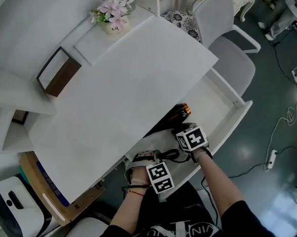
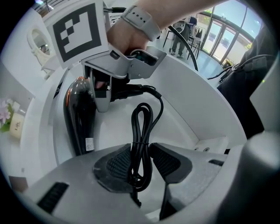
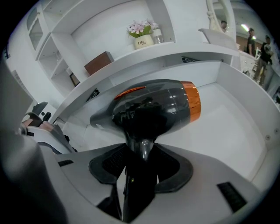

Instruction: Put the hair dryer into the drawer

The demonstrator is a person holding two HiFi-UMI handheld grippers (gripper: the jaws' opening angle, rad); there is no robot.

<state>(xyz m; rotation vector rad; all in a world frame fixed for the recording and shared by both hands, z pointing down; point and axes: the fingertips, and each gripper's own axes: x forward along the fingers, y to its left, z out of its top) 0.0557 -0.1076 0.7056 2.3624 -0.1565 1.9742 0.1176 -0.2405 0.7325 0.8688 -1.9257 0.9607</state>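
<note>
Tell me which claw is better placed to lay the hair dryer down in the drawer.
Right. The right claw is closed on the handle of the hair dryer, whose body sits inside the open drawer. The left claw only pinches the bundled cord, so it can merely follow.

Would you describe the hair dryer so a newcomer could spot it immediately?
Below the white desktop, a white drawer stands open. Inside, the right gripper holds the hair dryer by its handle. Glossy black with an orange ring, it dwarfs its cord.

Head view: the hair dryer (image 1: 176, 114) mostly tucked under the table (image 1: 126, 96) edge; its cord (image 2: 141, 127) drops between the fingers (image 2: 114, 168) of the left gripper (image 2: 141, 158), end unseen.
</note>
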